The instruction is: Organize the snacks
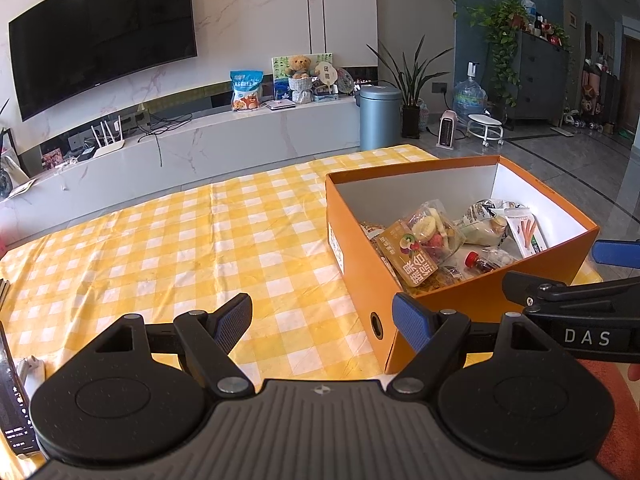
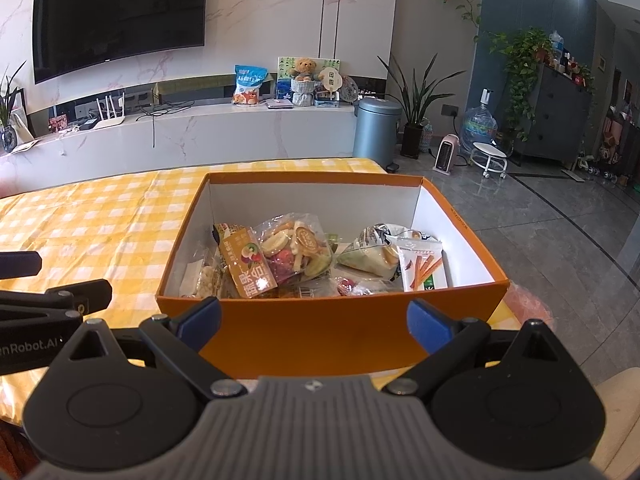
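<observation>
An open orange cardboard box [image 2: 320, 332] stands on the yellow checked tablecloth [image 1: 160, 240], near its right end. Inside lie several snack packets: a clear dried-fruit bag [image 2: 296, 256], a pale green bag [image 2: 368, 256], and a white packet printed with orange sticks [image 2: 424, 268]. My left gripper [image 1: 324, 320] is open over bare cloth, just left of the box's near corner [image 1: 376, 320], with nothing between its blue pads. My right gripper [image 2: 314, 320] is open in front of the box's near wall, holding nothing. Each gripper shows at the edge of the other's view.
A dark phone [image 1: 12, 400] lies at the table's left edge. Beyond the table stand a white TV cabinet [image 1: 240, 140] and a grey bin [image 1: 380, 116]. Grey floor tiles [image 2: 540, 240] lie to the right of the table's edge.
</observation>
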`<state>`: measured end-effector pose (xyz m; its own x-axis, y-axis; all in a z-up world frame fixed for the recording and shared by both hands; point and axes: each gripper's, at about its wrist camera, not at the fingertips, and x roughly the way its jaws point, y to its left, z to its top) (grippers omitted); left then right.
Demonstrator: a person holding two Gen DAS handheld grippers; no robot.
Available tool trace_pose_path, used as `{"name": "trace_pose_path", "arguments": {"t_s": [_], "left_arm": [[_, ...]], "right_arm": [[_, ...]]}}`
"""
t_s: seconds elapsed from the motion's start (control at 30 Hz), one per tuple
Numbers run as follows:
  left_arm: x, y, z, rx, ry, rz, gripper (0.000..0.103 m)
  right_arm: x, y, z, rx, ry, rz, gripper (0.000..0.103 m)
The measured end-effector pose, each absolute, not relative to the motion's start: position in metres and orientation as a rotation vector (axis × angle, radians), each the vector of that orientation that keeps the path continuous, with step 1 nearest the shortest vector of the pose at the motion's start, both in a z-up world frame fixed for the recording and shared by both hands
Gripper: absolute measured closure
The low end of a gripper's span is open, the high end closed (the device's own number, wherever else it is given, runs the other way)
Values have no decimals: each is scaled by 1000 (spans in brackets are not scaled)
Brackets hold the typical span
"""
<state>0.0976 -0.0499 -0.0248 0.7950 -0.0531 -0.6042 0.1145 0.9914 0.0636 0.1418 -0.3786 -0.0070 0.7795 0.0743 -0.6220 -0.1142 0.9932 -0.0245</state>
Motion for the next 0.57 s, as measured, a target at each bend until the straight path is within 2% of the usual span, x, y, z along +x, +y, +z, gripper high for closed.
{"name": "trace_pose_path", "arguments": {"t_s": [0.57], "left_arm": [[94, -49, -23, 87, 641, -95, 10]], "right_arm": [[141, -376, -9, -52, 674, 114, 6]]}}
